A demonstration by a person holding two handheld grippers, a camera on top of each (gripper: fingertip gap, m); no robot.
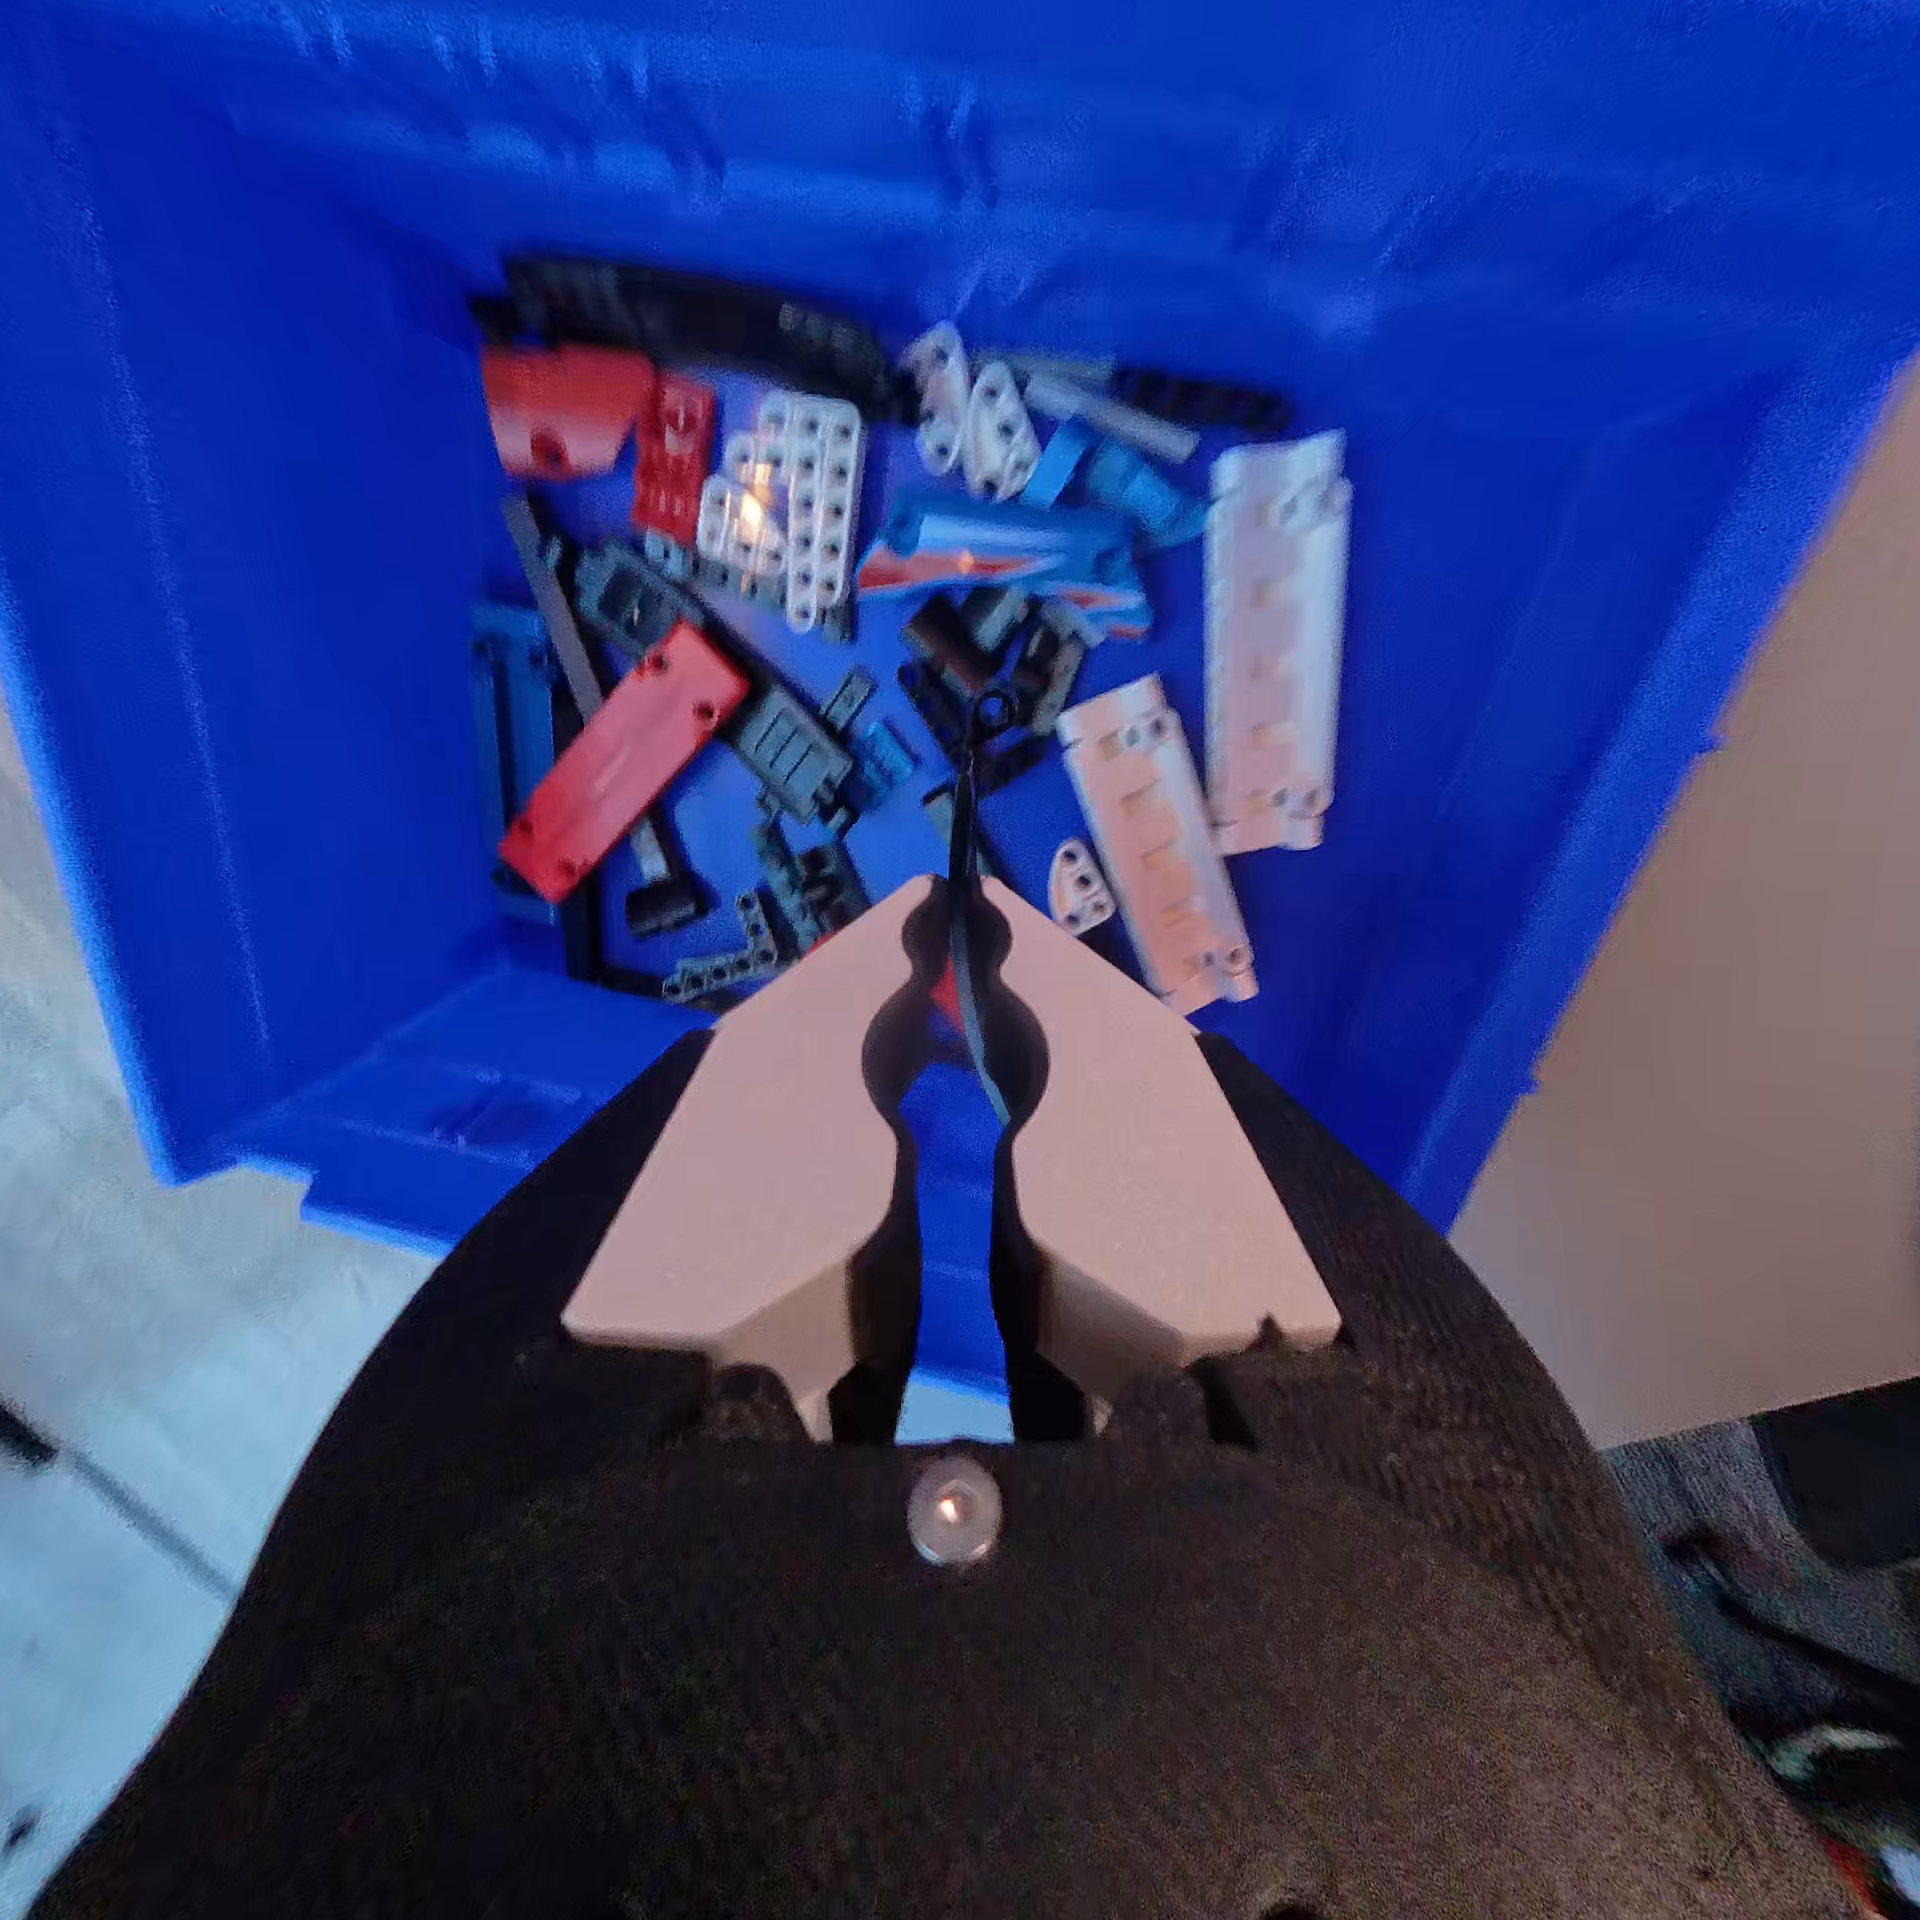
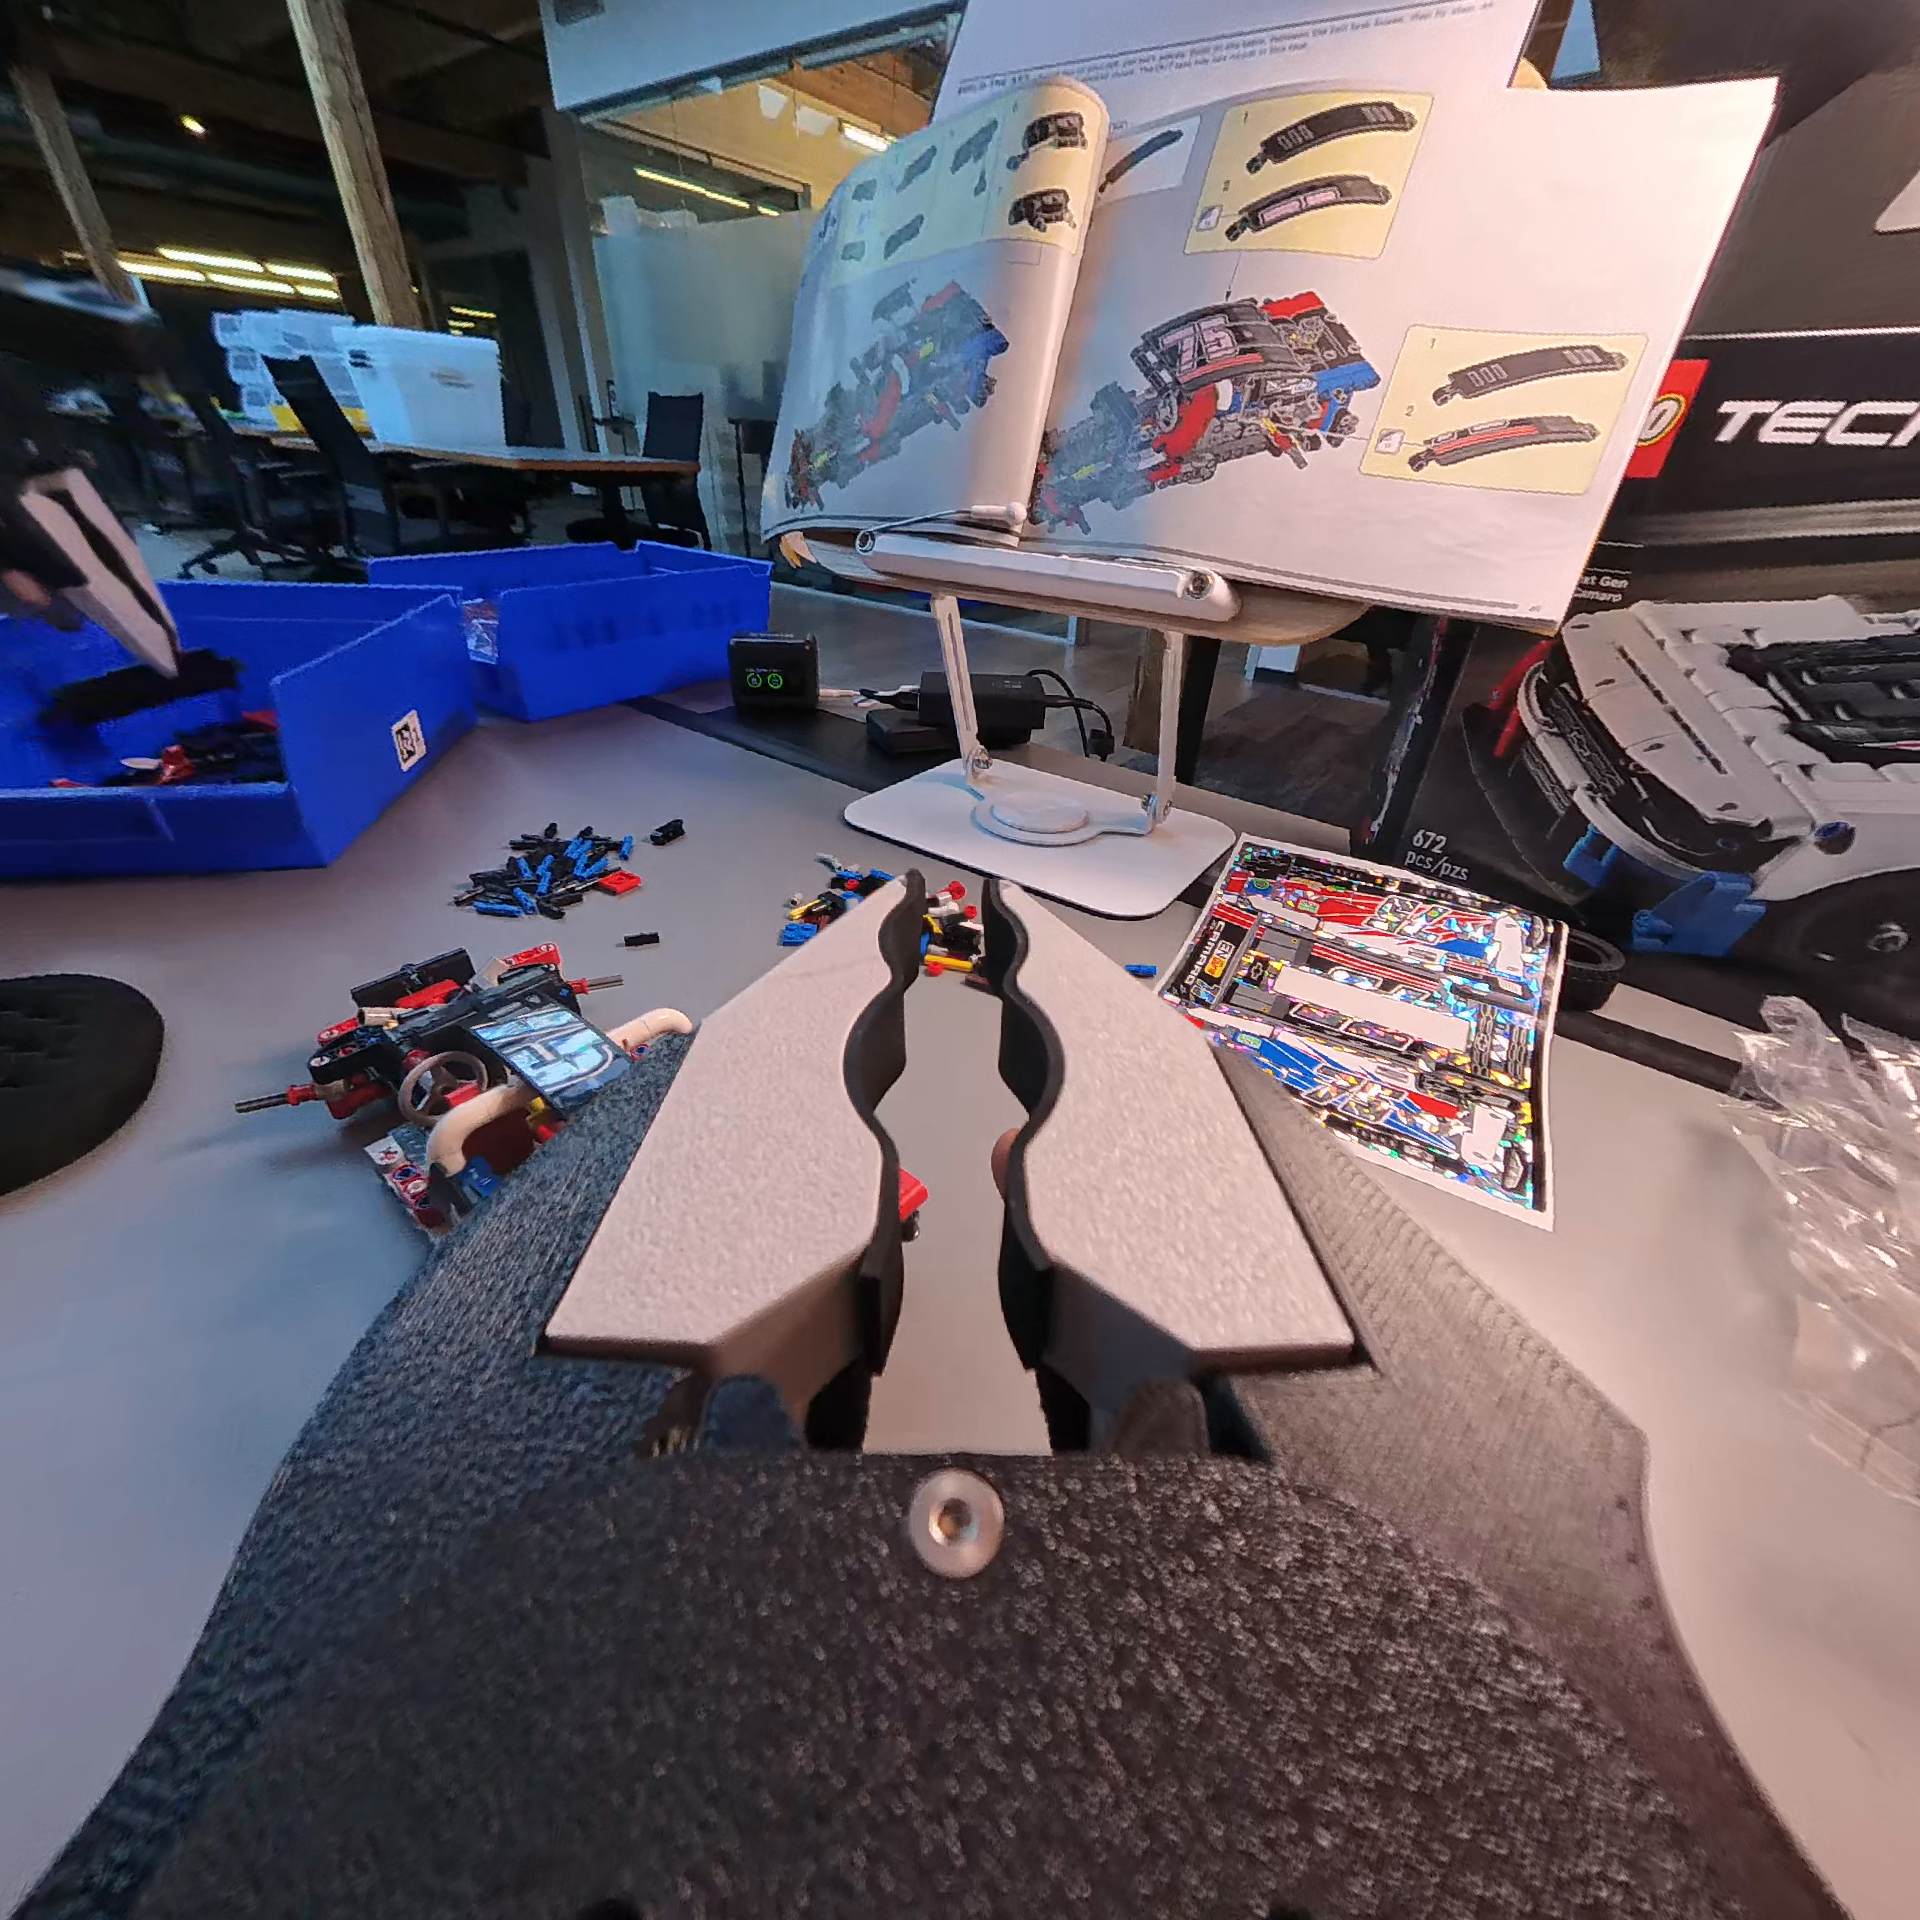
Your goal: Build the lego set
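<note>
A thin black curved Lego piece [image 1: 971, 821] is hanging edge-on between the clenched fingers of the left gripper [image 1: 961, 883], poised over the blue bin [image 1: 312, 727] of loose red, white and black parts. The right gripper [image 2: 951, 904], its fingers released and holding nothing, is waiting over the tabletop [image 2: 727, 790] beside the half-built car [image 2: 468, 1049]. The grip looks slight (lifting slowly and clear of the bin wall seems wise).

Loose Lego parts [image 1: 862, 623], red, white, black, lie in the blue bin [image 1: 312, 520]; the half-built car [image 2: 468, 1049] lies on the table [image 2: 260, 1299].
</note>
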